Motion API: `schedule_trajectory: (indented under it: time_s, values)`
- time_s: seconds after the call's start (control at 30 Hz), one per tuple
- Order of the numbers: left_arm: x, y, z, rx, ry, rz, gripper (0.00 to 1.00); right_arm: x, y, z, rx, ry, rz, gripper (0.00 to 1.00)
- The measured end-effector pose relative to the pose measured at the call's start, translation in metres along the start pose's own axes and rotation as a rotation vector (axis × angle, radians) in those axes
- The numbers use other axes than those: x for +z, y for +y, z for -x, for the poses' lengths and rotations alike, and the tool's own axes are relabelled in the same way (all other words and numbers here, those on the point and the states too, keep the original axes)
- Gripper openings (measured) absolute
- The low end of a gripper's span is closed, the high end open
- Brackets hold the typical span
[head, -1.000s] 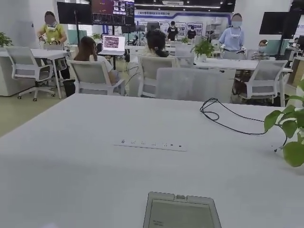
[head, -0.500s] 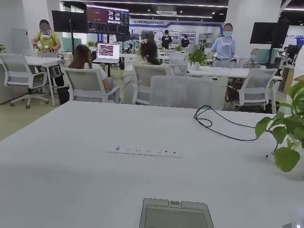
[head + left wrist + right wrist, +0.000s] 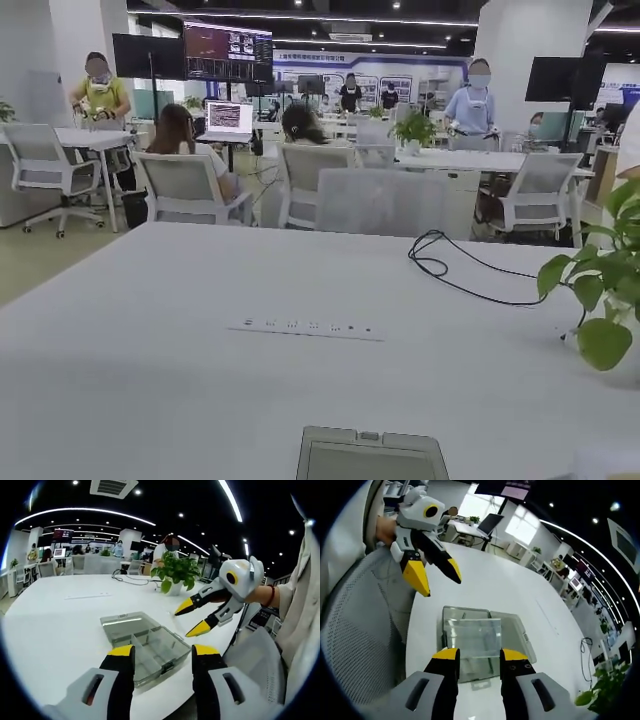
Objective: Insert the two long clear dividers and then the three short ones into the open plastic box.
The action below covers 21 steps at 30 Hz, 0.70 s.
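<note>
Plastic box point(image 3: 372, 445) on white table point(image 3: 150, 400); chairs point(image 3: 190, 180) behind.

Clear glossy plastic box point(image 3: 155, 647), smooth matt wht table point(image 3: 150, 400), mesh-cloth chair back point(image 3: 360, 640), fingers point(image 3: 121, 651) glossy plastic.

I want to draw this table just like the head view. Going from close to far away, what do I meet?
plastic box → white socket strip → black cable → grey mesh chair → seated person with dark hair → wall screen
</note>
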<state>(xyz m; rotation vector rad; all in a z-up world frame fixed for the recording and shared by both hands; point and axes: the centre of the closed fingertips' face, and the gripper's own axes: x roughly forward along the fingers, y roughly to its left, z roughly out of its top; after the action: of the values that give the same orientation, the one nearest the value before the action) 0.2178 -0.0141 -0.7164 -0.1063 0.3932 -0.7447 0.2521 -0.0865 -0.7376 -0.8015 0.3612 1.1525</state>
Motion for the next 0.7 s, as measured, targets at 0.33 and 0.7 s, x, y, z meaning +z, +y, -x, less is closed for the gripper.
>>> schedule_trajectory:
  time_s: [0.33, 0.7]
  values:
    - [0.002, -0.006, -0.001, -0.032, -0.025, 0.049, 0.35, 0.026, 0.018, -0.011, 0.024, -0.087, -0.007, 0.32]
    - [0.006, -0.010, -0.003, -0.056, -0.063, 0.114, 0.20, 0.045, 0.024, -0.013, 0.034, -0.157, -0.004, 0.32]
